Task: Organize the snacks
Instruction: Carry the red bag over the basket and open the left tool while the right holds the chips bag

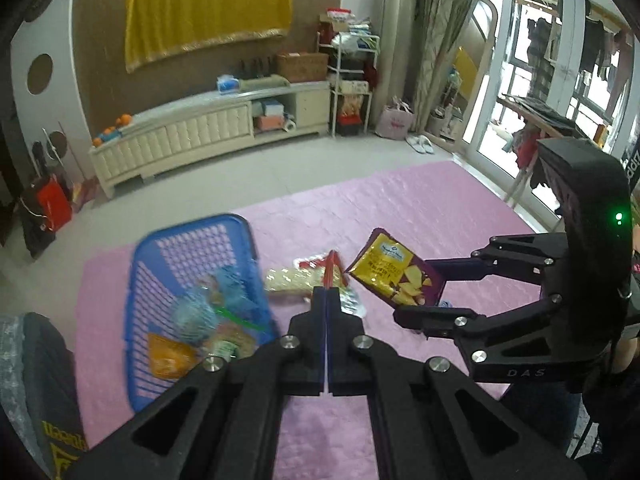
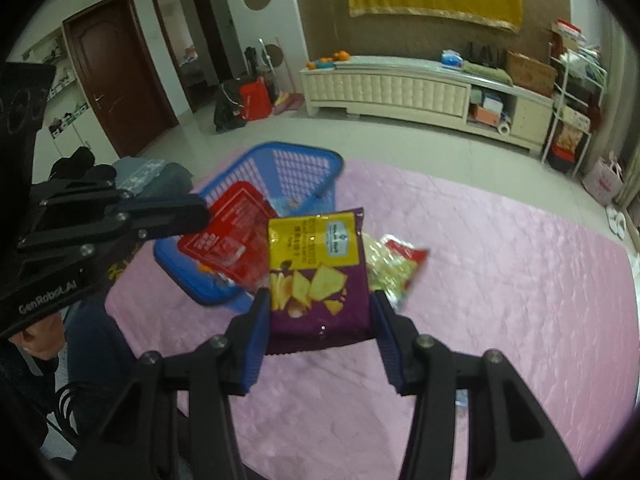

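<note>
Two packets are off the mat at once, one in each claw. Nearest, the right gripper [image 2: 320,312] has its blue pads pressed on both side edges of a purple and yellow chip bag [image 2: 318,276], which bows a little between them and stands up out of the jaws. Just left of it, the left gripper [image 1: 328,296] is pinched fully closed on the thin edge of a red packet [image 2: 228,246], which hangs loose and looks blurred, as if swinging.

Beyond them, a clear pack of pale snacks [image 1: 292,280] lies on the pink mat [image 1: 400,208], just right of the blue basket [image 1: 192,240]. The basket sits tilted on the mat's left part and already has several wrapped snacks in it. Far off, a long cream cabinet [image 2: 400,84] runs along the wall.

My worry is the red packet: held by so little of its edge, it could slip free before it is over the basket. The chip bag, squeezed across its width, may buckle and pop out. With both claws so close together, they could also knock each other over the basket.
</note>
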A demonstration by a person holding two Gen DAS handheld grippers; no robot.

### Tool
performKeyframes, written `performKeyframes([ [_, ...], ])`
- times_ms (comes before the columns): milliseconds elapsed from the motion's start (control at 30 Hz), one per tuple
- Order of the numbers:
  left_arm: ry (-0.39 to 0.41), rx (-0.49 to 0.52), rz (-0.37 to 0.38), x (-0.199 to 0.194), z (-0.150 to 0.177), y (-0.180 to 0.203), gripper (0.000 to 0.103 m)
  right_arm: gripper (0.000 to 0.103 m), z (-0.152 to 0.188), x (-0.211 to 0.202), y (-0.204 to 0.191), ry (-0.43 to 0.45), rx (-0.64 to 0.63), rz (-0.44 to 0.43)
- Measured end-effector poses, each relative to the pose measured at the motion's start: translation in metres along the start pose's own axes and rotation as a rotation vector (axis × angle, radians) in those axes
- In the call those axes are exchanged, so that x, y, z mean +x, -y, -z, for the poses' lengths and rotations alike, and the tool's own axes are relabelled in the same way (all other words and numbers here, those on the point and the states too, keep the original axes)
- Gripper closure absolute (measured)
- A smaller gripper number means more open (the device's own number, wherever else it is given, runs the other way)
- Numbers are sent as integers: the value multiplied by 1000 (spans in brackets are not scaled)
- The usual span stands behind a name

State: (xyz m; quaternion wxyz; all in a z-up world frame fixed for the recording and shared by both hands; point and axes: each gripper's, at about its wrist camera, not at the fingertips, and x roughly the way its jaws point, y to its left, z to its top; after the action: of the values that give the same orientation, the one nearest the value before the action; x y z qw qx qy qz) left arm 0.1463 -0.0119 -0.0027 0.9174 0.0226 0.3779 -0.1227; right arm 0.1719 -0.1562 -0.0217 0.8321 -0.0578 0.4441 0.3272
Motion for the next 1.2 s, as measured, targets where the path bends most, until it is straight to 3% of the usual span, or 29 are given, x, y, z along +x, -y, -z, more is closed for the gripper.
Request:
performKeyframes([
  [333, 18, -37, -49, -12, 2, -54, 103, 49, -31, 28, -30, -2, -56, -36],
  [567, -31, -93, -40, 8, 21, -84, 103, 49, -34, 54, -44, -44, -77, -57],
  [900, -104, -126, -24, 32, 46, -92, 102, 49, -31, 69, -54, -81, -82, -47],
  [967, -108, -139, -3, 31, 49, -96, 93, 49, -31, 66, -54, -78, -81, -43],
  [1000, -108, -139, 3, 30, 50, -96, 78, 49, -32, 66, -57, -77, -81, -40],
  [1100, -95, -125, -38, 25, 50, -98, 54, 49, -35, 62, -58, -70, -86, -32],
  [1200, -77, -126, -52, 20, 50, -103, 44, 49, -41, 63, -58, -66, -89, -26],
])
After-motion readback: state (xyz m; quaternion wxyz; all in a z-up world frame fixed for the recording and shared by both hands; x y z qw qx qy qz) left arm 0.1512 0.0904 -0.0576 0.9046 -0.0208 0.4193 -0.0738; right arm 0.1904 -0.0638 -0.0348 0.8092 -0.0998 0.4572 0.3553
